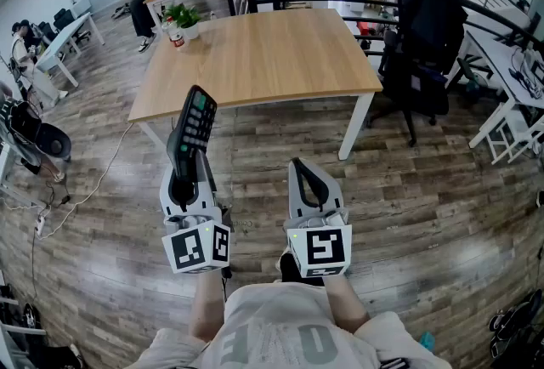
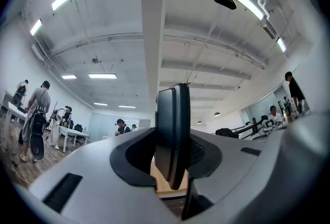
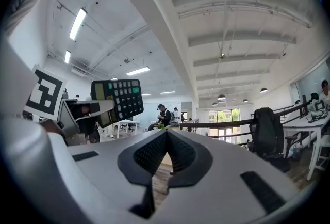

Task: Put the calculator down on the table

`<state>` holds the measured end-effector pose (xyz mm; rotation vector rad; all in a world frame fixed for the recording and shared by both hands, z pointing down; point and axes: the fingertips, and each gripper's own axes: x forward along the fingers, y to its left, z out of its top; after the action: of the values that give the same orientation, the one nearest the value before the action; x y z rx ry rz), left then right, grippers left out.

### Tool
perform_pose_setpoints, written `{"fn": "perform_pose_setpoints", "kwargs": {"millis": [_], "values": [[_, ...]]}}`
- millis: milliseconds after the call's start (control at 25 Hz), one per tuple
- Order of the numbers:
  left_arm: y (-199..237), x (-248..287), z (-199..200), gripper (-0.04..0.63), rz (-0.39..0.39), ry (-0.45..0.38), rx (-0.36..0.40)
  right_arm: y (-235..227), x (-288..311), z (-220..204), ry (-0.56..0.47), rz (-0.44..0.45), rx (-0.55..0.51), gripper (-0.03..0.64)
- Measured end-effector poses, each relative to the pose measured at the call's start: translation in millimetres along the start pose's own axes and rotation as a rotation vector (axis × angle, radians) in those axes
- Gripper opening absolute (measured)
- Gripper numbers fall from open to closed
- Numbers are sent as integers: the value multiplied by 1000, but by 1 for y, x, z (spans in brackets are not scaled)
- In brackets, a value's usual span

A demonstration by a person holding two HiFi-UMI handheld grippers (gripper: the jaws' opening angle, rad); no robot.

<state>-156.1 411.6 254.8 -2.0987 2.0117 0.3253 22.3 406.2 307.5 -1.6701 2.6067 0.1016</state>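
Here, the left gripper (image 1: 182, 161) clamps the calculator (image 1: 195, 122), tilted upward, short of the wooden table (image 1: 272, 53); the right gripper (image 1: 308, 178) is closed, empty.

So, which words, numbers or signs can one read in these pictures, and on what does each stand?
No text here can be read with certainty.
Keys of the calculator: too small and blurred.
On the marker cubes: black square patterns only, no words.
On the person's shirt: large pale letters, upside down and partly cut off; unreadable.
On the bottle on the table: label too small.
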Motion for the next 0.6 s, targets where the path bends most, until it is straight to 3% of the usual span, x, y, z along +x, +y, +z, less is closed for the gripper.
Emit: {"fn": "perform_pose_setpoints", "kwargs": {"millis": [200,600], "values": [[-6,23,-8,118,-16,-2,11,-22,19,-7,-4,-26,20,18],[4,66,-6,118,64,-35,-4,-60,84,12,-53,18,31,18]]}}
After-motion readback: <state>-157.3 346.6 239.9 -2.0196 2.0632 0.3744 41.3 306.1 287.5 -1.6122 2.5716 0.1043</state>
